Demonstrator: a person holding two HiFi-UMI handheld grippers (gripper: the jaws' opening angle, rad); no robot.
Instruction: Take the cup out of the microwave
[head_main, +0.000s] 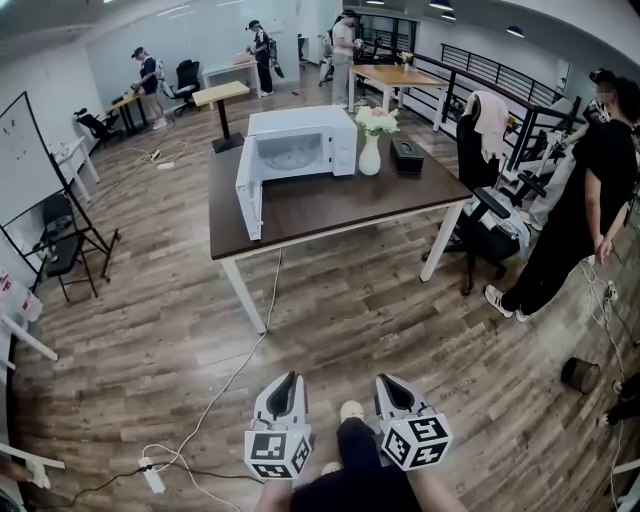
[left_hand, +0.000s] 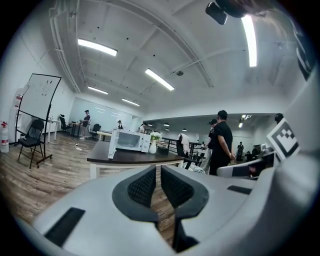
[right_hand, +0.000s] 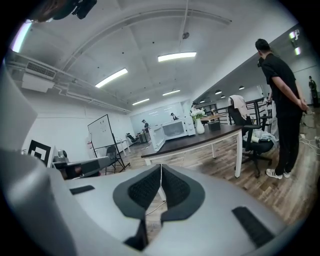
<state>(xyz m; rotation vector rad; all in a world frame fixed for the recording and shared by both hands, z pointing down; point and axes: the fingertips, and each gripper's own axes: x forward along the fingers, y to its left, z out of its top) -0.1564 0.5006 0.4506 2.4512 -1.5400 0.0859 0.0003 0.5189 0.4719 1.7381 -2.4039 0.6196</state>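
**Both hand-held grippers empty and well short of the desk; the cup not yet reached.**

The boxy white microwave (head_main: 300, 143) stood on the dark brown wooden desk (head_main: 330, 210), just beside a white vase of pale flowers (head_main: 370, 150). Its door (head_main: 248, 195) was already swung open to the left. The cup could not be made out at that distance; judging by the task, it sat inside the pale cavity. The grey left hand-held gripper (head_main: 288, 382) and grey right hand-held gripper (head_main: 388, 382) hung low over the plank floor (head_main: 180, 330), well apart from the desk. Each had its black pads (left_hand: 142, 186) pressed together on nothing. The door was open; walking up, reaching in, gripping the cup and lifting it out all remained.
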